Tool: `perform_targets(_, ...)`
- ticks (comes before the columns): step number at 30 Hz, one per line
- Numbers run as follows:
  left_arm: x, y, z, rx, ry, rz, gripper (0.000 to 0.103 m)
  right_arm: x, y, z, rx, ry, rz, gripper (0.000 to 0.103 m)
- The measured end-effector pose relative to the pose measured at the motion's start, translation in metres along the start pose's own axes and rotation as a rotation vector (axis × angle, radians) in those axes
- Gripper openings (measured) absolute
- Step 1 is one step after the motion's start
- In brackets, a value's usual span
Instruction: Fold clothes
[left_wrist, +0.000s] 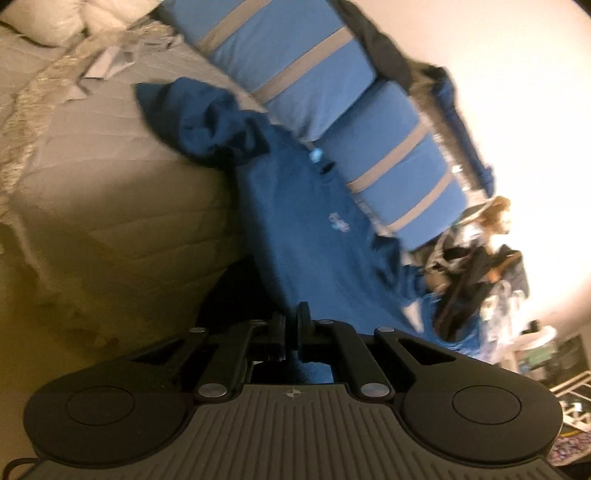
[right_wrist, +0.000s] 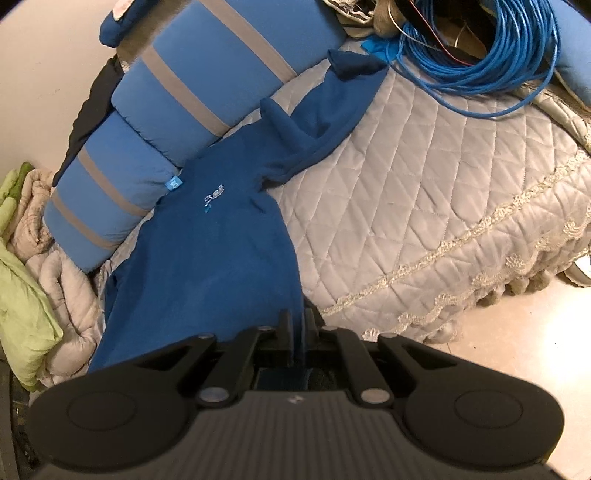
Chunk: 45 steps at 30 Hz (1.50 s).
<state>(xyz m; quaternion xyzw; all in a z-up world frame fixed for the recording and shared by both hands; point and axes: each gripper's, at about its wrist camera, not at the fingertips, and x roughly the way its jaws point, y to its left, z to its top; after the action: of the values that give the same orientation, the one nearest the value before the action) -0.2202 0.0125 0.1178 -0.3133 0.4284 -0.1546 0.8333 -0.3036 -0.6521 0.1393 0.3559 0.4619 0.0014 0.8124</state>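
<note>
On the grey quilted bedspread (right_wrist: 424, 206), both my tongs, left (left_wrist: 291, 325) and right (right_wrist: 297, 328), clamp the blue fleece sweatshirt's (right_wrist: 207, 251) hem to lift it for folding.

A dark blue fleece sweatshirt (right_wrist: 207, 251) is marked with a small pale embroidered logo (right_wrist: 213, 194) on the chest. The long cushion (right_wrist: 177, 107) is coloured mid blue and crossed by grey stripes (a light blue tag is sewn at one seam). The bedspread (right_wrist: 436, 192) is quilted in grey diamonds and trimmed with cream lace. A bright blue cable coil (right_wrist: 491, 55) and a lime-green blanket (right_wrist: 22, 258) are seen.
</note>
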Motion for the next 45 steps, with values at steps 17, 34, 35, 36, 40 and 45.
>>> perform_targets(17, 0.027, 0.033, -0.016, -0.059, 0.04, 0.057, 0.006, 0.035, -0.014, -0.023, -0.05, 0.002, 0.086, 0.061)
perform_targets(34, 0.003, 0.016, -0.015, -0.024, 0.008, 0.048, 0.005, 0.042, -0.021, -0.035, -0.005, 0.077, 0.121, 0.003)
perform_targets(35, 0.001, 0.014, -0.015, -0.017, 0.009, 0.056, 0.005, 0.037, -0.019, -0.036, -0.01, 0.076, 0.111, 0.003)
perform_targets(36, 0.0, 0.013, -0.016, -0.015, 0.012, 0.061, 0.005, 0.034, -0.019, -0.037, -0.011, 0.079, 0.104, 0.003)
perform_targets(40, 0.007, 0.013, -0.018, -0.004, 0.039, 0.086, 0.006, 0.029, -0.02, -0.041, -0.01, 0.094, 0.083, 0.003)
perform_targets(45, 0.014, 0.015, -0.015, 0.004, 0.046, 0.092, 0.01, 0.033, -0.021, -0.037, 0.009, 0.075, 0.075, 0.013)
